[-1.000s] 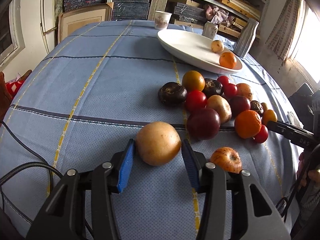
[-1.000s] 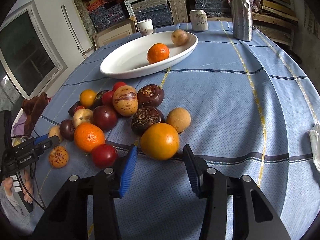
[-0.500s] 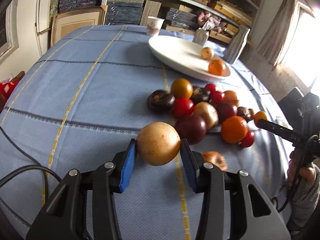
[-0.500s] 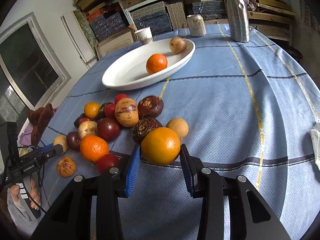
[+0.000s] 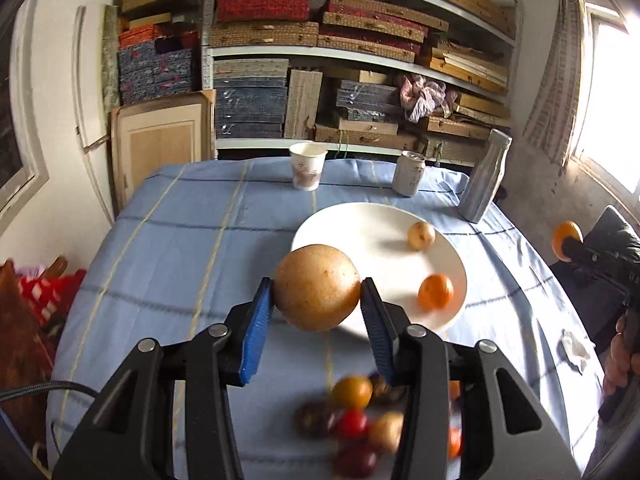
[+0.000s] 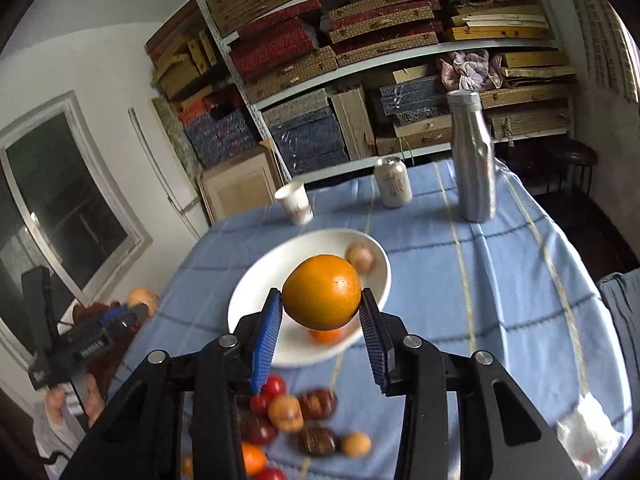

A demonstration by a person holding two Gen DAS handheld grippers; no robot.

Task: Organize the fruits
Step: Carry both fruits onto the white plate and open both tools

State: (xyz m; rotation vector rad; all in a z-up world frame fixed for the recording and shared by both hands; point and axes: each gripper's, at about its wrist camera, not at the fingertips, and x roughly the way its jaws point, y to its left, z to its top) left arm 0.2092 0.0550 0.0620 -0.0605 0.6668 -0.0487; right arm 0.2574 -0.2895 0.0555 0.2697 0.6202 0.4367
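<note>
My left gripper (image 5: 316, 293) is shut on a round tan fruit (image 5: 316, 272) and holds it in the air before the near rim of the white plate (image 5: 360, 232). My right gripper (image 6: 321, 306) is shut on a large orange fruit (image 6: 322, 290), held above the same plate (image 6: 256, 308). On the plate lie a small tan fruit (image 5: 421, 235) and a mandarin (image 5: 436, 291). The pile of mixed fruits (image 5: 356, 424) lies blurred on the blue cloth below both grippers, partly hidden behind the fingers.
A paper cup (image 5: 307, 166), a drinks can (image 5: 409, 172) and a tall silver bottle (image 5: 484, 176) stand behind the plate near the table's far edge. A crumpled tissue (image 5: 574, 346) lies at the right edge. Stacked shelves fill the wall beyond.
Both grippers closed on their fruits and lifted them off the cloth. They rose and moved toward the plate, so the fruit pile now lies low in both views.
</note>
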